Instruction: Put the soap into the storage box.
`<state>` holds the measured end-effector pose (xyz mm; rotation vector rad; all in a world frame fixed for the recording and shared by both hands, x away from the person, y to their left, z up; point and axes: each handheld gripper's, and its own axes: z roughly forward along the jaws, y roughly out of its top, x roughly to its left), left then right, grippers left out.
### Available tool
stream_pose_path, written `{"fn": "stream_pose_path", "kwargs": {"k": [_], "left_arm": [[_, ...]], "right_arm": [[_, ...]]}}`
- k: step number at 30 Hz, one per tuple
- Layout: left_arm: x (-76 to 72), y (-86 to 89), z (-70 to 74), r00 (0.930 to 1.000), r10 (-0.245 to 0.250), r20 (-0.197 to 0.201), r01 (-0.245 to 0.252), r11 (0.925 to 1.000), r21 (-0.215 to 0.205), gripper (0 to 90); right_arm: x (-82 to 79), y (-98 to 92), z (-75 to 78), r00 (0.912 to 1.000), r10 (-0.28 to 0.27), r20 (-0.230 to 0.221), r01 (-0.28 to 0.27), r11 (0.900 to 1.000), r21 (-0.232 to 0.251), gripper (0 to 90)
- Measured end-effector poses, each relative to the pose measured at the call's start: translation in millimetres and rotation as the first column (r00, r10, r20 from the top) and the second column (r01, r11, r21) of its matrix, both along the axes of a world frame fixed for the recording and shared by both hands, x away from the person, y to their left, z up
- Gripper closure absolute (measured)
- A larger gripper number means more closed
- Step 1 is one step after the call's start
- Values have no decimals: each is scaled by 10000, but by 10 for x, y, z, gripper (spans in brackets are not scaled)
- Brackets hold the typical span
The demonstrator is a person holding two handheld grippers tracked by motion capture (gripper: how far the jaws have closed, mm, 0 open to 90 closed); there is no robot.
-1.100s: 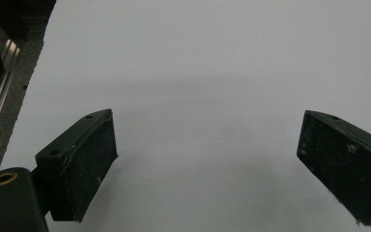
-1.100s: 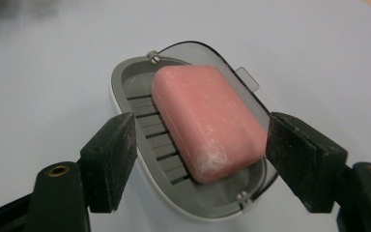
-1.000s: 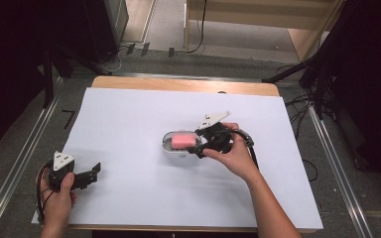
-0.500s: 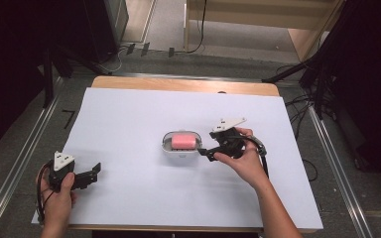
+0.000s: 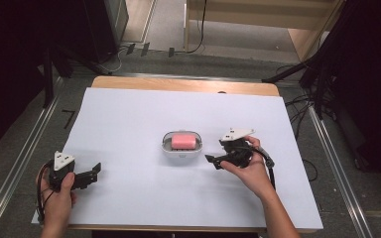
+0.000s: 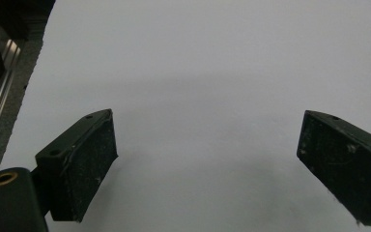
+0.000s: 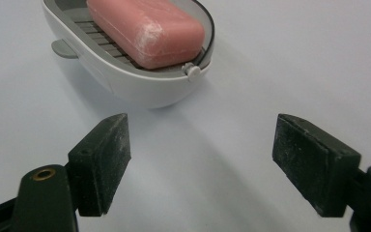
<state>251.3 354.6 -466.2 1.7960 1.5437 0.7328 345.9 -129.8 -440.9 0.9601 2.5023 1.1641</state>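
One bar of pink soap (image 5: 183, 141) is lying flat inside one white oval soap dish (image 5: 181, 150), which is sitting near the middle of a white tabletop (image 5: 129, 114). In the right gripper view the soap (image 7: 147, 30) is showing rounded corners and a pale, chalky scuff on its upper face, and it is resting on a grey slatted insert inside the dish (image 7: 125, 82). The dish is showing a dark line running around its rim, a small grey tab sticking out at one side and a small white peg at the near end. Two claws are lying within the scene, one in each of the person's hands. The right claw (image 5: 212, 161) is hovering just beside the dish on its right, apart from it, its jaws pointing toward the dish; they have just been opening and are standing released, with only bare tabletop between them. The left claw (image 5: 98, 172) is sitting well apart from the dish, near the front left corner of the tabletop, and its jaws are also standing wide and released over bare white surface, grasping nothing. One cable is trailing from each claw.
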Motion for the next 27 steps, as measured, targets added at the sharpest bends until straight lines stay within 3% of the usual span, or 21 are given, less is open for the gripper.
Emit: {"fn": "stream_pose_path", "kwargs": {"k": [8, 21, 27], "left_arm": [[1, -4, 0, 10000, 10, -19, -10, 10000, 11, 74], [0, -6, -1, 10000, 12, 5, -12, 10000, 11, 74], [-2, -7, -1, 10000, 20, 25, -20, 10000, 29, 74]], "right_arm": [[-122, -113, -63, 9983, -530, 226, 530, 9986, -11, 174], [-273, -269, -228, 9940, -1083, 131, 1083, 9941, 60, 102], [-359, -341, -287, 9922, -1247, 41, 1244, 9916, 355, 82]]}}
